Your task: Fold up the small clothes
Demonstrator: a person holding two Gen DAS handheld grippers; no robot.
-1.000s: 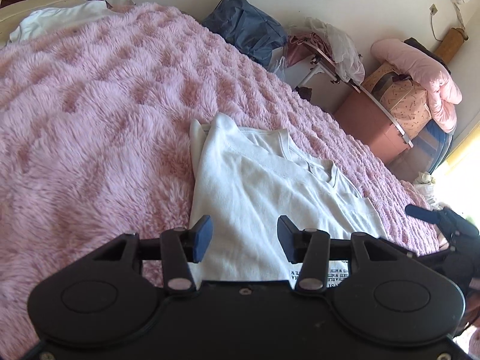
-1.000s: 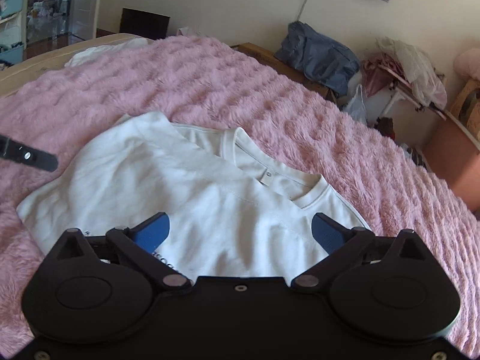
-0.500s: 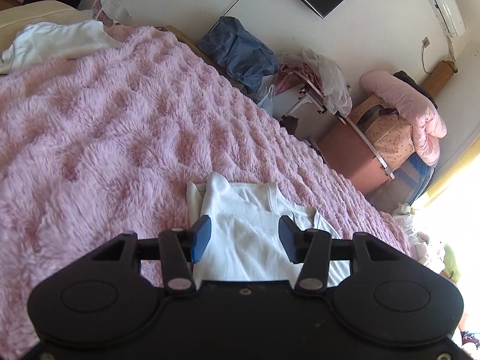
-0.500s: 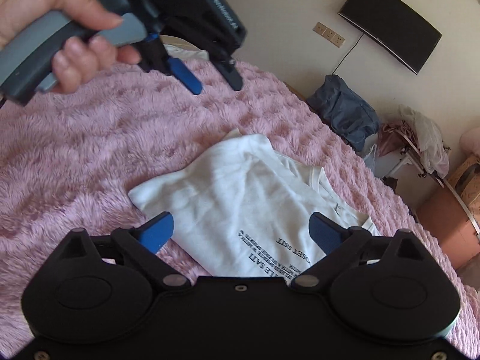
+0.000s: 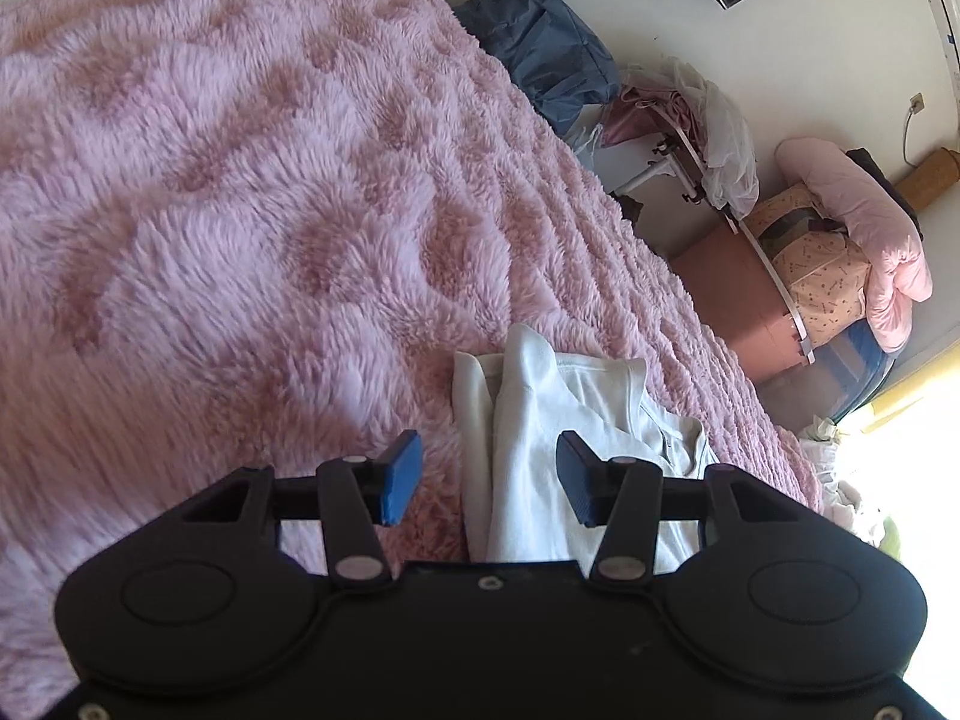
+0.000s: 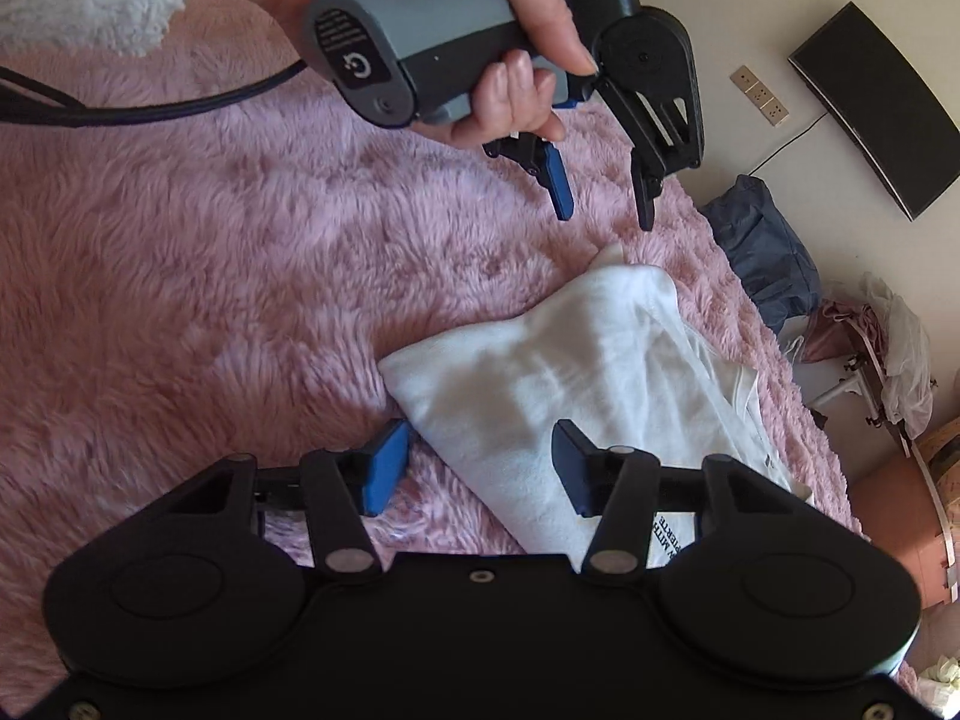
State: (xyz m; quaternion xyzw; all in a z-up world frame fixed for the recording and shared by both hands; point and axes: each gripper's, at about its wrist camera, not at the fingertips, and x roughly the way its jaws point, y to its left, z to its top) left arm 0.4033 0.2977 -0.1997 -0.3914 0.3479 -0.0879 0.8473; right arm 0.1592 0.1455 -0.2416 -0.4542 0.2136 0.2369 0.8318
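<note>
The left gripper (image 5: 487,483) hangs with its blue-padded fingers spread and nothing between them, raised above the far corner of the white shirt (image 5: 558,456); from the right wrist view it (image 6: 603,195) shows in a bare hand (image 6: 474,18) wrapped round its grey handle. The right gripper (image 6: 480,468) is likewise spread and empty, hovering over the shirt's (image 6: 576,384) near left edge. The shirt lies partly folded on the pink fluffy blanket (image 5: 240,180), its neckline toward the right, with a blue bag (image 5: 540,42) and a pink cushion (image 5: 864,222) by the far wall.
</note>
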